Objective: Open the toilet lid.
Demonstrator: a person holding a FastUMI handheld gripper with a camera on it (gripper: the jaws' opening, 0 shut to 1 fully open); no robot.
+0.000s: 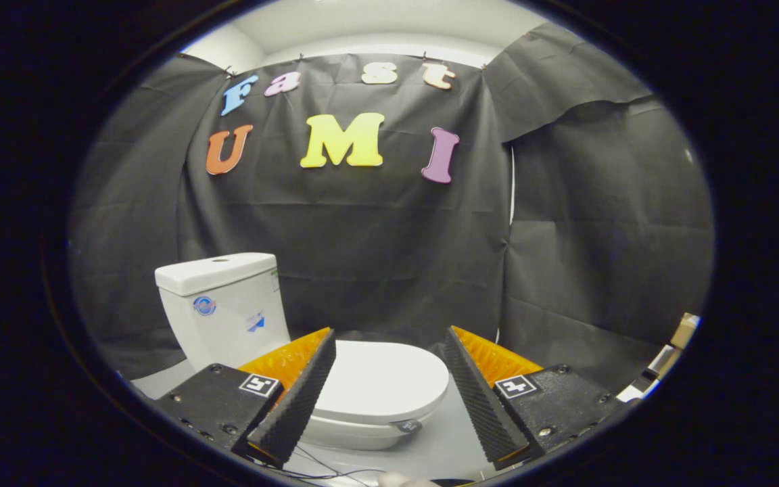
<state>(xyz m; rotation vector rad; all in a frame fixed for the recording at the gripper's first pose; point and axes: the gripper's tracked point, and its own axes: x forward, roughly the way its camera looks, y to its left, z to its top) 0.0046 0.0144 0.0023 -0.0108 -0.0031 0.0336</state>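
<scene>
Framing a closed toilet lid between its two fingers, the gripper is held with its jaws spread wide and released, nothing being grasped. The lid is seen lying flat on the bowl, just ahead of the fingertips and partly between them, with its front edge turned toward the right-hand finger. A tank is set behind the lid, to the left, against the black cloth wall, and two stickers are carried on its front face. The toilet is stood on a pale floor, across which a thin cable is trailed just beneath the fingers. The wide spread of the jaws is judged to be kept so that the lid's rim can be admitted or hooked from below, since the lid is too broad to be clasped whole. The approach is judged to be at its start: no contact with the lid is shown, and the lid is not yet raised. A lower line toward the lid's front lip would probably be called for, as that edge offers the longest lever from the hinge by the tank. Slipping off the smooth, rounded rim is thought the chief risk.
</scene>
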